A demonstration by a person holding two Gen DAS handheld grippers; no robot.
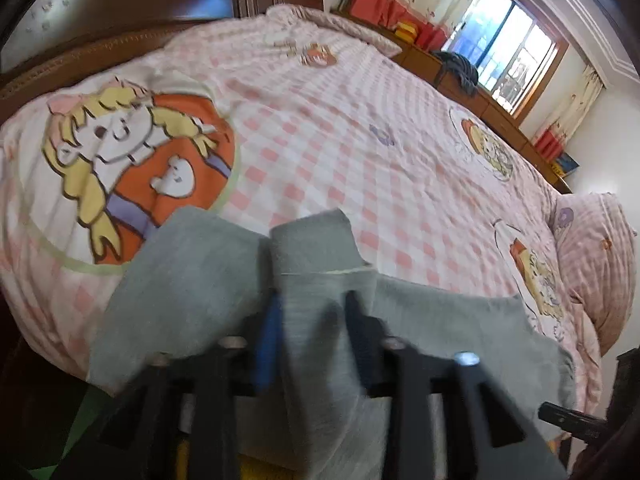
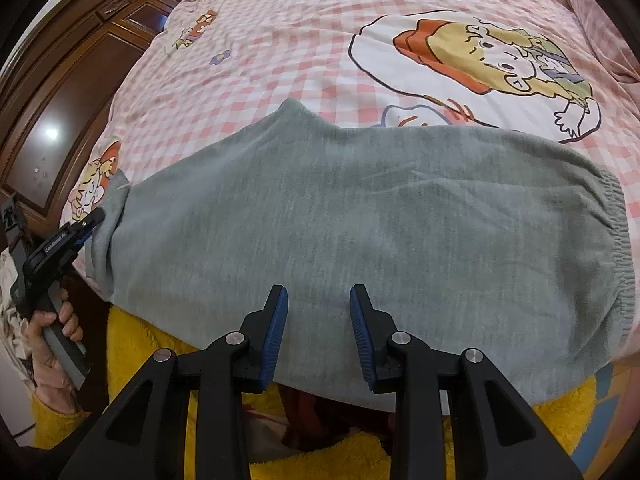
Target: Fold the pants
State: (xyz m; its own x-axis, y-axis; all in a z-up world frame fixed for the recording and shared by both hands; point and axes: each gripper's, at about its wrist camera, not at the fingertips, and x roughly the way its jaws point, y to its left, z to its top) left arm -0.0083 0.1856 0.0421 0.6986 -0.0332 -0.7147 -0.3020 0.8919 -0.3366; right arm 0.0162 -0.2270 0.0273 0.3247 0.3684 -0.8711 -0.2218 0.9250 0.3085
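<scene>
Pants: your grey pants [image 2: 360, 216] lie flat along the near edge of the bed [image 2: 280, 40], on the pink checked cover; the elastic waistband [image 2: 618, 240] sits at the right end, the leg ends at the left.

Fold state: by my reading they are already laid leg over leg, with the lengthwise fold not yet made.

Left claw: your left claw [image 1: 312, 332] has grey cloth running up between its blue pads; the picture is smeared, so I cannot tell whether it is clamped or only straddling the fabric. In the right wrist view it sits at the leg-end corner [image 2: 110, 208].

Right claw: your right claw [image 2: 319, 312] is spread wide, holding nothing, hovering above the near hem around the middle of the pants.

Hand: your hand [image 2: 52, 332] holds the left tool's handle low, below the bed edge.

Risk, single layer: if the left claw has caught only the top leg, lifting would peel the legs apart and skew the fold.

Risk, slide: the near hem hangs just over the bed edge; pulling toward yourself could drag the pants off.

Risk, uneven lift: with the right claw gripping nothing, raising the left end alone would twist the cloth and bunch the middle.

Risk, cover: biting too deep could pinch the bed cover along with the pants.
</scene>
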